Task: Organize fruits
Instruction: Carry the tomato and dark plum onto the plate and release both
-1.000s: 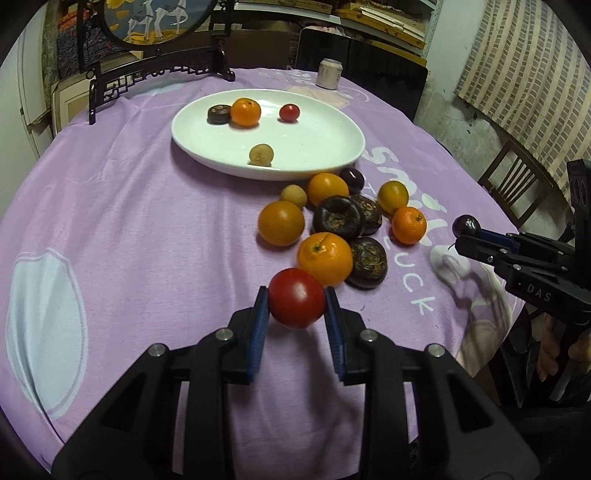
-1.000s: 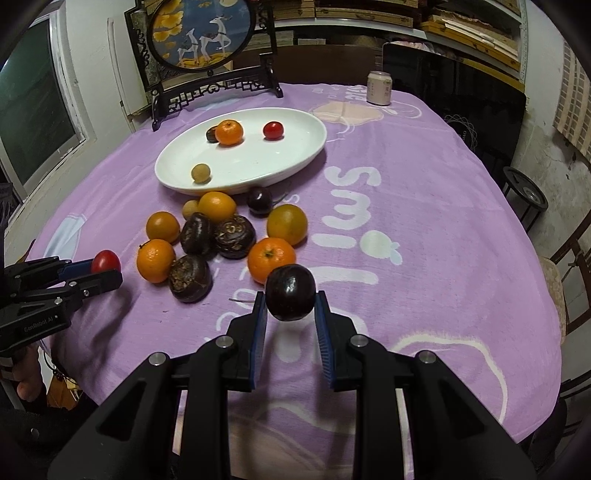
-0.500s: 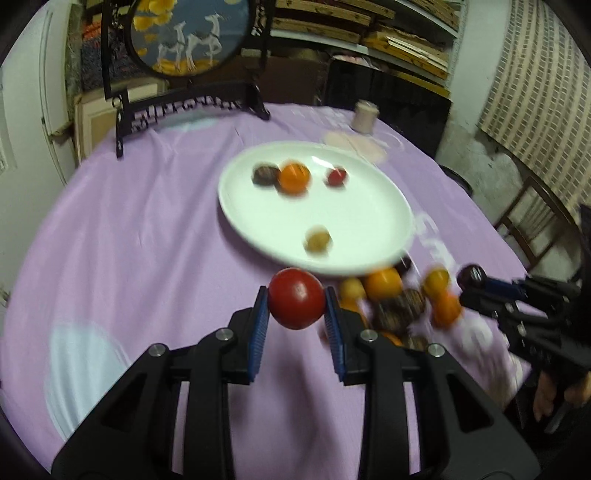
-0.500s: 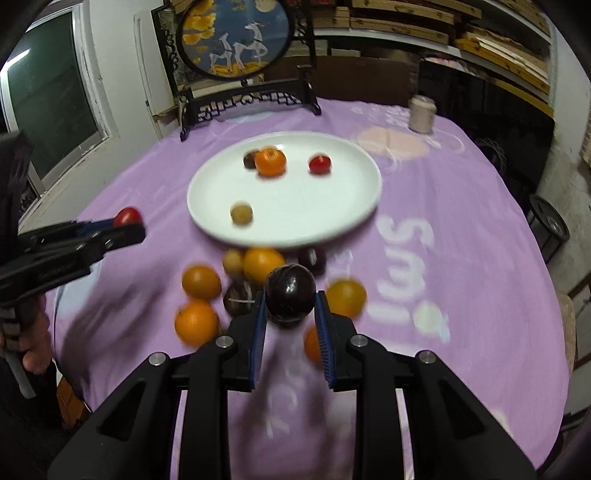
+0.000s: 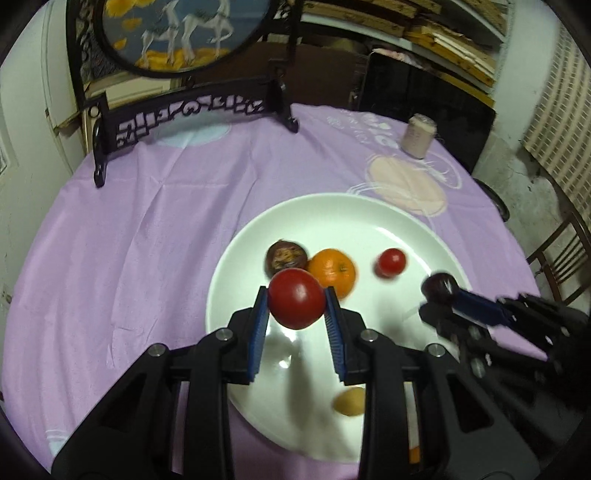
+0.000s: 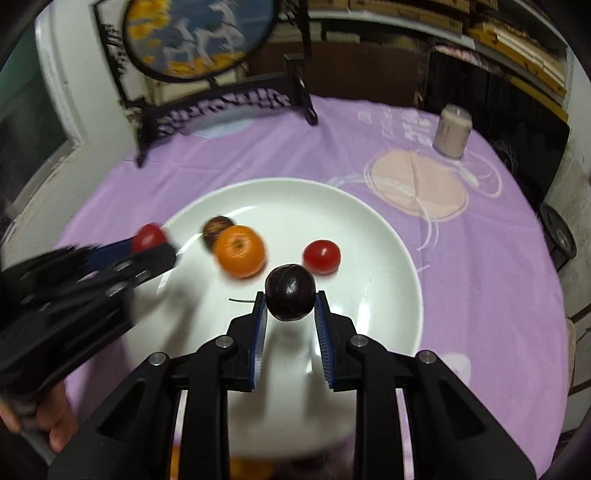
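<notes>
A red tomato [image 5: 296, 298] is being pinched in the left hand-held gripper [image 5: 296, 314] and a dark plum [image 6: 290, 297] in the right hand-held gripper [image 6: 290, 314], both held over the white plate [image 6: 388, 236]. Lowering and a gentle release beside the orange [image 6: 241, 251] ahead are being called for next.

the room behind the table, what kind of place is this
Probably a lived-in home room, part dining space, part storage. A round table under a purple printed cloth carries a framed deer picture on a carved stand, a wooden chair waits beside it, and stacked shelves line the back wall.
</notes>
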Tool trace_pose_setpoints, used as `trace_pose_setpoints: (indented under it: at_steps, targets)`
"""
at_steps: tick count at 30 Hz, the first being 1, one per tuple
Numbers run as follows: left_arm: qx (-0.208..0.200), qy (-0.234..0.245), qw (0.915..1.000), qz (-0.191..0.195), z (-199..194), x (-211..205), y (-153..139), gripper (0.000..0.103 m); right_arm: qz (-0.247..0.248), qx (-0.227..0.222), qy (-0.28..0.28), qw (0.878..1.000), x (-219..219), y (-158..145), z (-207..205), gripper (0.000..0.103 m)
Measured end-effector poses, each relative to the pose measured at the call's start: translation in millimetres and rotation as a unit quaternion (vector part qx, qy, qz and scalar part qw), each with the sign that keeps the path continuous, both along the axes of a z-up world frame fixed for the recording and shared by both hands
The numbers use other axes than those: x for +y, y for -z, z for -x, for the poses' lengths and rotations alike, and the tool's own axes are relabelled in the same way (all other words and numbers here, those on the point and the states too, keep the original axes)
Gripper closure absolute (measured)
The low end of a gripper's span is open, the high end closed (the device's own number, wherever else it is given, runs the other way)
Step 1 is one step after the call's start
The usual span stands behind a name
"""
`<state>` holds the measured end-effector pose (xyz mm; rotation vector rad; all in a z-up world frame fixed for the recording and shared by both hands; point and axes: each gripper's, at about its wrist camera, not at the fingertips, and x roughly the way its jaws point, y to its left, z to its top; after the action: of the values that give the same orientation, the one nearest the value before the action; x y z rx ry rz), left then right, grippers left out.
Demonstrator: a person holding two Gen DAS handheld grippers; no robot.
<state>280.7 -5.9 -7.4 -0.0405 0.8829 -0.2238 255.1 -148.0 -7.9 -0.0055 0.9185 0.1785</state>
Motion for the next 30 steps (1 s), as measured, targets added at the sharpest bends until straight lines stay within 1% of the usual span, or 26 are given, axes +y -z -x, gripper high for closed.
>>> trace_pose_setpoints:
  at_steps: [2, 4, 6, 9, 10, 11, 13, 14, 15, 16, 19, 23, 25, 30]
  targets:
    - [0.008, -0.002, 1.0, -0.003, -5.9, 2.9, 7.0, 0.073, -0.011, 0.014, 0.002, 1.0, -2.2, 11.5, -10.6, 0.077]
    - [0.013, 0.001, 0.9999, -0.005, -9.3, 2.2, 10.7, 0.073, -0.01, 0.02, 0.002, 1.0, -2.2, 18.5, -15.1, 0.077]
    - [0.013, 0.003, 0.9999, -0.009, -9.7, 0.2, 12.2, 0.073, -0.003, 0.023, 0.002, 1.0, -1.4, 22.0, -18.6, 0.077]
    - [0.015, 0.003, 0.9999, -0.004, -7.6, -0.2, 11.9, 0.071, -0.002, 0.023, 0.005, 1.0, -2.3, 23.8, -21.3, 0.075]
    - [0.011, 0.0, 0.9999, 0.001, -6.6, 1.8, 9.9, 0.063, -0.002, 0.023, 0.006, 1.0, -2.9, 24.2, -21.9, 0.07]
    - [0.005, -0.004, 1.0, 0.002, -4.7, 2.9, 7.4, 0.058, 0.0, 0.02, 0.009, 1.0, -3.7, 23.8, -21.5, 0.069]
    - [-0.01, -0.01, 0.9999, 0.002, 0.1, 6.3, 1.9, 0.057, 0.006, 0.011, 0.013, 1.0, -6.0, 21.8, -17.7, 0.067]
    - [-0.018, -0.009, 0.9998, 0.005, 2.9, 8.1, -1.3, 0.054, 0.004, 0.006, 0.015, 1.0, -7.9, 19.9, -15.0, 0.066]
    - [-0.022, -0.01, 0.9997, 0.008, 5.0, 9.1, -2.9, 0.046, 0.0, 0.002, 0.019, 1.0, -10.6, 17.5, -10.9, 0.066]
    - [-0.03, -0.01, 0.9995, 0.007, 8.3, 9.9, -4.8, 0.042, -0.002, -0.001, 0.024, 1.0, -12.9, 15.2, -6.1, 0.066]
    - [-0.044, -0.009, 0.9989, -0.01, 16.2, 11.7, -6.0, 0.042, -0.009, -0.014, 0.03, 0.999, -20.7, 5.6, 24.5, 0.066]
    - [-0.035, -0.008, 0.9992, 0.016, 18.8, 19.9, -8.5, 0.042, -0.013, -0.035, 0.034, 0.999, -29.0, -3.6, 86.2, 0.066]
    - [-0.04, -0.006, 0.999, 0.02, 22.3, 21.3, -11.2, 0.042, -0.007, -0.032, 0.033, 0.999, -35.3, -0.4, 129.0, 0.066]
    - [-0.049, 0.0, 0.9984, 0.028, 34.4, 23.9, -16.9, 0.042, 0.019, -0.006, 0.047, 0.999, -43.3, 15.6, 205.1, 0.066]
